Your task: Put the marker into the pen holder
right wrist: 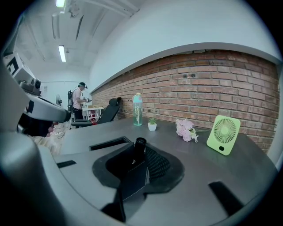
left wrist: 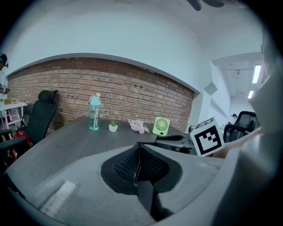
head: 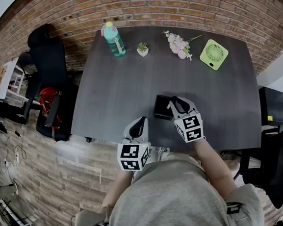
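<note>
A black pen holder (head: pixel 161 108) stands on the dark grey table (head: pixel 120 92), near its front edge. My right gripper (head: pixel 175 103) hovers at the holder's right rim. In the right gripper view a black marker (right wrist: pixel 139 146) stands upright between the jaws, leaning on the right mesh pad (right wrist: pixel 154 163). A dark gap shows on the marker's left, so the jaws are open around it. My left gripper (head: pixel 140 126) hangs at the table's front edge, left of the holder. Its pads (left wrist: pixel 148 165) meet with nothing between them.
Along the table's far side stand a teal bottle (head: pixel 114 38), a small potted plant (head: pixel 143 48), pink flowers (head: pixel 179 45) and a green fan (head: pixel 213 54). Black office chairs sit to the left (head: pixel 45 49) and right (head: pixel 278 157). A person (right wrist: pixel 79 98) stands far off.
</note>
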